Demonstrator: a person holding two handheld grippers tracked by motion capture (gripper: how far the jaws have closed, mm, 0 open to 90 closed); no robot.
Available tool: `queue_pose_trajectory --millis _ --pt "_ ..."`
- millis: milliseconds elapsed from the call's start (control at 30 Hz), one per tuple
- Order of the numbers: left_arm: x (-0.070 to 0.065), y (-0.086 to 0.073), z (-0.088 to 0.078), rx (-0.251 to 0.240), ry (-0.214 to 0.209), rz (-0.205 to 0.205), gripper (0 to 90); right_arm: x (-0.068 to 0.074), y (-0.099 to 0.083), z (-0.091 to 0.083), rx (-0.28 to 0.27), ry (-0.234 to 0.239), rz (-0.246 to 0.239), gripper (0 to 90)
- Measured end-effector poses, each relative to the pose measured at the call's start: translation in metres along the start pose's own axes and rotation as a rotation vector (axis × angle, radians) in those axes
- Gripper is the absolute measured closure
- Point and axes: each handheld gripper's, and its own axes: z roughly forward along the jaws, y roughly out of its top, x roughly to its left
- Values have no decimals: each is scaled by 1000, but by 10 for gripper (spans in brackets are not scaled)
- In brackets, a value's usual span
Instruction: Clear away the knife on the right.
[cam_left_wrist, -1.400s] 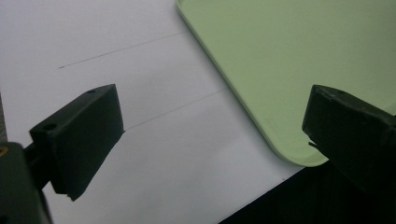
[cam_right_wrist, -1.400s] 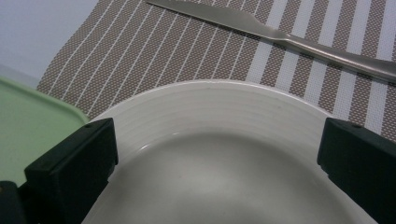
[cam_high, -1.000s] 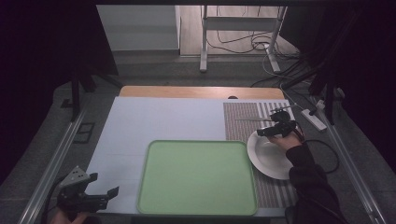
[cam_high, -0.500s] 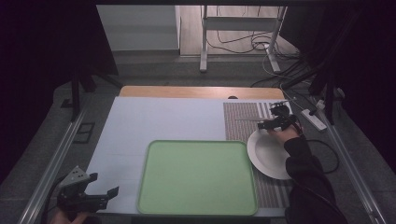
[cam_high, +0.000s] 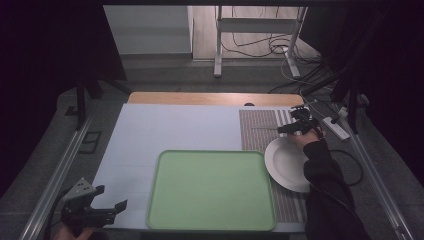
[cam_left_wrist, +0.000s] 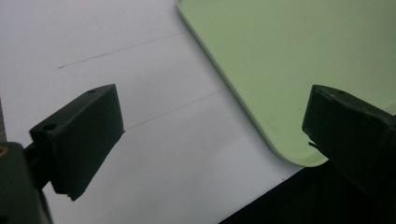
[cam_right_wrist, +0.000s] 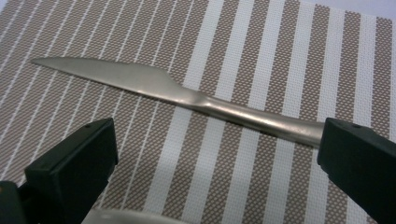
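A silver table knife (cam_right_wrist: 177, 93) lies flat on the brown-and-white striped placemat (cam_right_wrist: 261, 51), blade pointing left in the right gripper view. My right gripper (cam_right_wrist: 219, 154) hovers low over it, open, with its jaws wide on either side and the handle's end hidden behind the right jaw. From above, that gripper (cam_high: 287, 128) is at the far right of the table, just beyond the white plate (cam_high: 287, 162), and the knife (cam_high: 264, 128) is a thin line on the mat. My left gripper (cam_high: 111, 196) rests open at the near left corner, holding nothing.
A large light-green tray (cam_high: 210, 190) lies at the front middle on the white table cover (cam_high: 175, 130); its corner (cam_left_wrist: 280, 70) lies just past my left gripper (cam_left_wrist: 215, 126). The plate overlaps the placemat (cam_high: 257, 132) beside the tray. Cables and a power strip (cam_high: 335, 127) lie beyond the right edge.
My right gripper has moved away from over the plate toward the back of the placemat, ending above the knife. The left gripper has stayed put.
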Motion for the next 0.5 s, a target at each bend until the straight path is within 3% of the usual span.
queue_pose_trajectory --millis 167,267,367,433,500 --pt "0 0 0 -2 -1 -1 52 -4 1 5 15 -8 -13 5" --pt "0 0 0 -2 -2 -1 52 -7 4 1 -17 -18 -23 149" --pt "0 0 0 -2 -1 0 52 -11 7 -3 -30 -8 -38 368" --pt "0 0 0 -2 -2 -1 52 -15 8 -3 -13 25 -48 465" --pt "1 0 0 -2 -2 -2 52 -17 10 0 10 28 -45 532"
